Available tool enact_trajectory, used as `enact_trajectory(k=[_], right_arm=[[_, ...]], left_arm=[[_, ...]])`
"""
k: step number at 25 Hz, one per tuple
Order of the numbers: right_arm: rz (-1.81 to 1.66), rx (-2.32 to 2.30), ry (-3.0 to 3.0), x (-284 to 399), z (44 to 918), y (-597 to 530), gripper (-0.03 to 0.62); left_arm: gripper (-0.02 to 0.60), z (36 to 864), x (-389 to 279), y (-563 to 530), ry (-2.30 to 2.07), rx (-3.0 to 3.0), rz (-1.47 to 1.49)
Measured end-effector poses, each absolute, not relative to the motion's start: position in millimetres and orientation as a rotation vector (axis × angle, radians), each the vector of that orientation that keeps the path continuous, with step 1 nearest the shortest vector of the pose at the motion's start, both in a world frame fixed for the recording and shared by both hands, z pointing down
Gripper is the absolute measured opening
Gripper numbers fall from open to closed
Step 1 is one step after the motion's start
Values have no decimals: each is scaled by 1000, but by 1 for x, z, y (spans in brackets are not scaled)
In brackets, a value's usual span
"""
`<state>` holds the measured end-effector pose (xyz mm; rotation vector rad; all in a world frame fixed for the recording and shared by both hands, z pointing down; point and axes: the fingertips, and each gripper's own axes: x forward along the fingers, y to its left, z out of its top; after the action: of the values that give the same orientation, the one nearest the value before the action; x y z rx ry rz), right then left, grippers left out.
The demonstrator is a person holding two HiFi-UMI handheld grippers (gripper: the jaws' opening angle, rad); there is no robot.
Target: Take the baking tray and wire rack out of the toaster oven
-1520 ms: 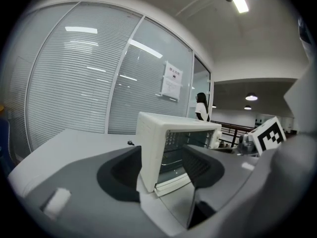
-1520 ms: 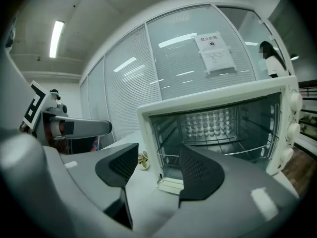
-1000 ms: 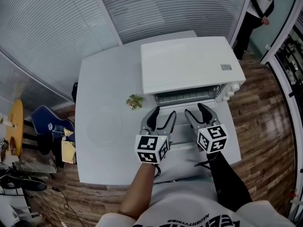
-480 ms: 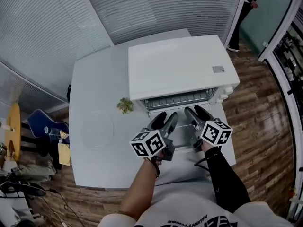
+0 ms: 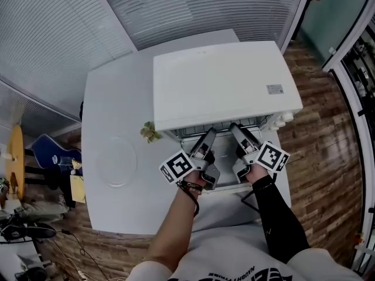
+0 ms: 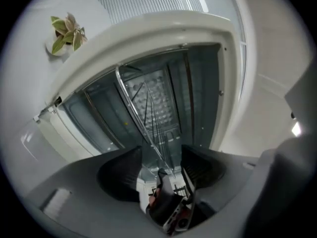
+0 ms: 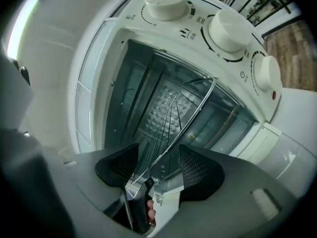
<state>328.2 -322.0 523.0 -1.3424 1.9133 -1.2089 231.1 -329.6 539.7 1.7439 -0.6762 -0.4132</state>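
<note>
A white toaster oven (image 5: 222, 81) stands on the white table (image 5: 117, 92) with its door (image 5: 225, 179) folded down toward me. The wire rack (image 5: 220, 127) shows at the oven mouth. Both grippers reach into that opening, turned on their sides. The rack's front rail (image 6: 141, 118) runs between the jaws of my left gripper (image 6: 161, 165) (image 5: 206, 138), which is open around it. The same rail (image 7: 183, 118) passes between the jaws of my right gripper (image 7: 158, 165) (image 5: 239, 132), also open. I cannot make out the baking tray; a dimpled metal surface (image 7: 171, 100) lies deep inside.
A small potted plant (image 5: 149, 132) (image 6: 67, 31) sits by the oven's left front corner. A clear glass plate (image 5: 115, 160) lies further left. The oven's knobs (image 7: 168, 4) (image 5: 281, 119) are on its right side. Wooden floor surrounds the table.
Both grippers moved forward from above the open door into the oven mouth, and their jaws now straddle the rack's front rail. The head view shifted slightly.
</note>
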Motion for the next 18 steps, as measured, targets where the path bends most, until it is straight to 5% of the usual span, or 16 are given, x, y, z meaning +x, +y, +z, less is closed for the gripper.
enact_trajectory(k=[7,8,9,10,11,18], right_arm=[[-1247,-1329,1815,336,529,-348,255],[-1257,-1324,1800,337,530,-351,255],[-1268,-1324,1794,337,532,-353,253],[-1281,-1330,1794,337,535,-354,186],[-1296,-1339,1791,337,537,-354,24],[-1333,-1342,1745,338,541,-348,2]], left_arm=[[302,547,221,-364,-710,1647,-519],[272,549,219,-367,-721,1648,-511],[169,550,218,-369,-728,1662,-498],[92,549,218,-369,-732,1679,-487],[66,548,218,-369,-735,1688,-482],[61,548,216,-364,-724,1661,-486]])
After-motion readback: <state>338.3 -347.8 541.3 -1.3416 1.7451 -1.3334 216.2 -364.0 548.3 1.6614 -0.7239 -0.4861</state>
